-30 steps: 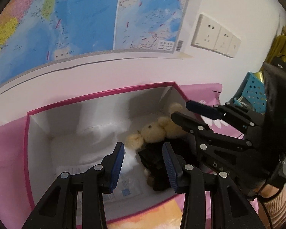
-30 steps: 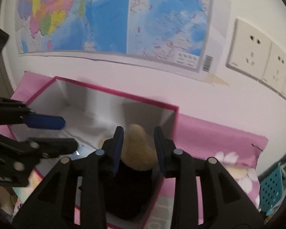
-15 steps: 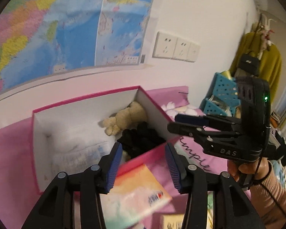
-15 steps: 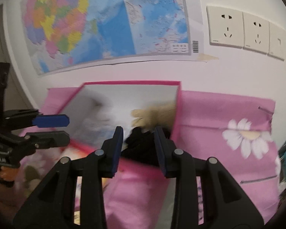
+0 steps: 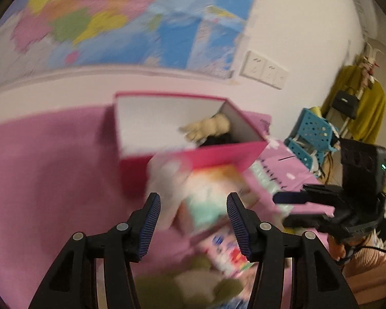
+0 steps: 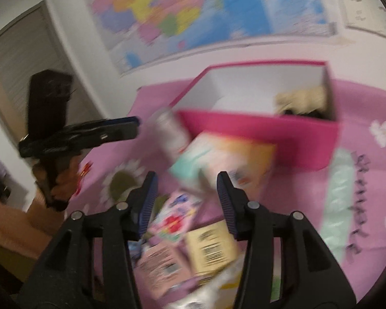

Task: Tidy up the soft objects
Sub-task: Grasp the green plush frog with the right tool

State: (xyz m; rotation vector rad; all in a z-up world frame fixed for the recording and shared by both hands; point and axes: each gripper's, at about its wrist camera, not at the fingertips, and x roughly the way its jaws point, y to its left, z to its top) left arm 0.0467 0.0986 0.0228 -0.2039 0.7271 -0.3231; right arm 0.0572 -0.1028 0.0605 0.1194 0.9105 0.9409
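Between picks: both tools, left tool [image 5: 191, 220] and right tool [image 6: 186, 199], spread and empty above packets [image 6: 220, 155] by box [image 6: 260, 139]; next, choosing and pinching one.

— What's sitting in the pink box [image 5: 193, 158]?

— A beige plush toy [image 5: 208, 128] is lying in the box's far right corner, at about two o'clock inside it, resting on something black [image 5: 218, 139]. The blur is hiding finer detail.

— And the box itself?

— It's standing open on the pink cloth, white inside, magenta outside, toward twelve o'clock in the left wrist view.

— What is lying in front of it?

— Soft packets [image 6: 218, 159] are leaning against its near wall; a flowered packet [image 6: 175, 216] is lying flat at six o'clock from them.
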